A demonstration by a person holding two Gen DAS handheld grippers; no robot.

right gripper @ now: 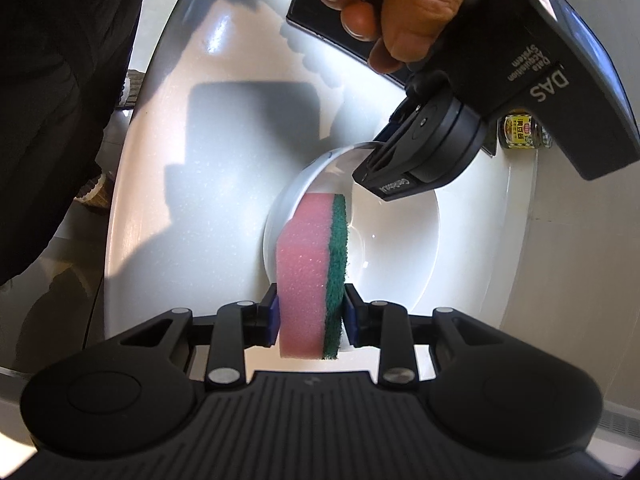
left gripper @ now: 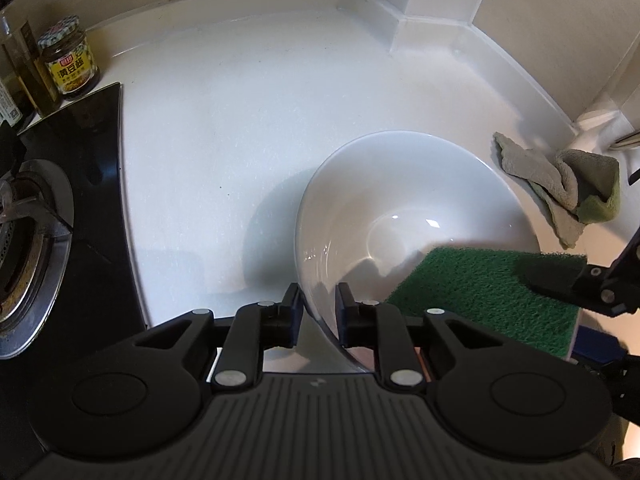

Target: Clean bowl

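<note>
A white bowl (left gripper: 400, 208) stands tilted on the white counter (left gripper: 240, 120). My left gripper (left gripper: 318, 308) is shut on the bowl's near rim, one finger inside and one outside. My right gripper (right gripper: 310, 316) is shut on a pink sponge (right gripper: 304, 268) with a green scouring side. The sponge reaches over the bowl (right gripper: 400, 248), its green face toward the bowl's inside. In the left wrist view the sponge's green face (left gripper: 480, 300) lies over the bowl's right part, with the right gripper (left gripper: 596, 288) at the frame's right edge. The left gripper (right gripper: 400, 164) shows in the right wrist view, held by a hand.
A gas hob (left gripper: 60, 208) with a burner lies at the left. A sauce jar (left gripper: 70, 60) and bottles (left gripper: 24, 64) stand behind it. A grey-green cloth (left gripper: 568, 188) lies to the bowl's right, near the wall corner. The person's dark clothing (right gripper: 60, 80) is beside the counter edge.
</note>
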